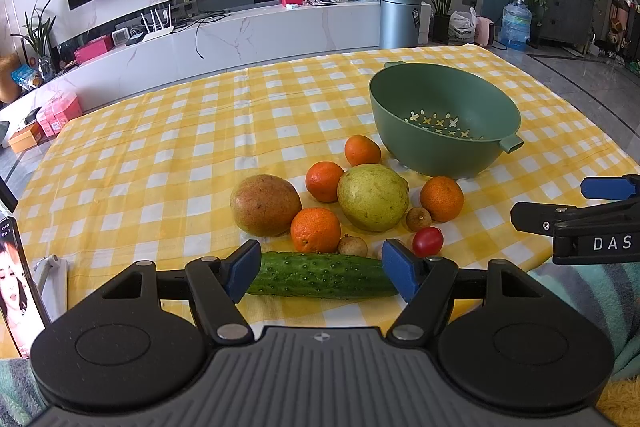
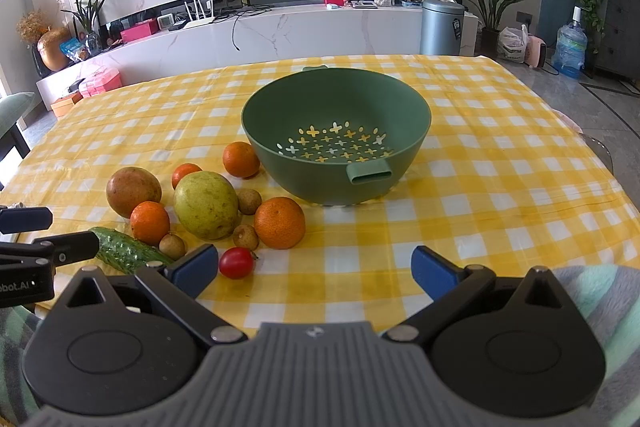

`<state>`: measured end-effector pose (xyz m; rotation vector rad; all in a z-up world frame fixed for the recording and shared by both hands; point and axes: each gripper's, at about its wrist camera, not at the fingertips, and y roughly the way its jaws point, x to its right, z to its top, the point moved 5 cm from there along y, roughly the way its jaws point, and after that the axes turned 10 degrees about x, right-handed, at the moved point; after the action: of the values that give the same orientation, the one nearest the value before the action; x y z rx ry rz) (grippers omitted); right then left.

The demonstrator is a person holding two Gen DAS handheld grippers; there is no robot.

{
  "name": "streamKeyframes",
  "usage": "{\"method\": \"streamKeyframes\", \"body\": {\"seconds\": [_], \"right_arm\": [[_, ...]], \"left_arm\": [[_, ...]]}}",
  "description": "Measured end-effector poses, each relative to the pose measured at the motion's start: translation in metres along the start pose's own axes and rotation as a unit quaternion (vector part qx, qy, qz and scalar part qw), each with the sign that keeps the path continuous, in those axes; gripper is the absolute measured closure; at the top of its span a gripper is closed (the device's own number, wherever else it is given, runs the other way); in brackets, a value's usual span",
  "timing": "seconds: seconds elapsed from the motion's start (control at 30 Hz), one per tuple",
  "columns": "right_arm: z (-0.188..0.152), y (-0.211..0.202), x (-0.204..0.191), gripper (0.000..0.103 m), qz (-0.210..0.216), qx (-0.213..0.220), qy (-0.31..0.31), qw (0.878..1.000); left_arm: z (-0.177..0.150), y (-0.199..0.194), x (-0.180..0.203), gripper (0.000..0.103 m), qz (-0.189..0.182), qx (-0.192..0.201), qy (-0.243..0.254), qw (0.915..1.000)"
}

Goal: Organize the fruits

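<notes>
We see a table with a yellow and white checked cloth (image 2: 480, 163). On it sits a green bowl with holes (image 2: 336, 135), and nothing is in it. Its little handle points at us in the right wrist view.

The fruits lie in a bunch to the left of the bowl. There is a big yellow-green pear (image 1: 372, 197), a reddish mango (image 1: 265, 205), and four oranges. One orange (image 1: 362, 150) is just beside the bowl. Another orange (image 1: 315, 230) touches the mango. We also see small brown round fruits (image 1: 418, 219), a little red tomato (image 1: 427, 241) and a bumpy green cucumber (image 1: 320, 275) at the near edge.

Our left gripper (image 1: 320, 269) is open wide. Its blue pads (image 1: 400, 269) sit at the two ends of the cucumber, but we cannot tell if they touch it.

Our right gripper (image 2: 316, 269) is open too and holds nothing. The tomato is just by its left pad.

We can read "DAS" in white on the right gripper (image 1: 576, 223) in the left wrist view. We read "obot.AI" on the left gripper (image 2: 28, 267) in the right wrist view. A phone (image 1: 16, 283) at the left shows a face.
</notes>
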<state>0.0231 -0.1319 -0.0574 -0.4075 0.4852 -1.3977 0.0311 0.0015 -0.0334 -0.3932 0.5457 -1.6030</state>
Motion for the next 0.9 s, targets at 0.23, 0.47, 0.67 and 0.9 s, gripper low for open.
{"method": "streamKeyframes", "body": {"seconds": [0.23, 0.47, 0.67, 0.9], "right_arm": [[0.0001, 0.0003, -0.0007, 0.004, 0.000, 0.000, 0.000, 1.000], [0.0001, 0.0002, -0.0006, 0.004, -0.001, 0.000, -0.001, 1.000], [0.0003, 0.0005, -0.0014, 0.004, -0.001, -0.001, -0.002, 1.000], [0.0003, 0.0011, -0.0022, 0.004, -0.001, -0.001, -0.002, 1.000]], "left_arm": [[-0.0003, -0.0003, -0.0004, 0.022, 0.000, 0.000, -0.001, 1.0000], [0.0000, 0.0001, -0.0002, 0.022, -0.001, 0.000, -0.001, 1.0000], [-0.0003, -0.0002, -0.0004, 0.022, -0.001, 0.000, -0.002, 1.0000], [-0.0012, -0.0017, 0.0018, 0.022, -0.001, -0.001, -0.002, 1.0000]]}}
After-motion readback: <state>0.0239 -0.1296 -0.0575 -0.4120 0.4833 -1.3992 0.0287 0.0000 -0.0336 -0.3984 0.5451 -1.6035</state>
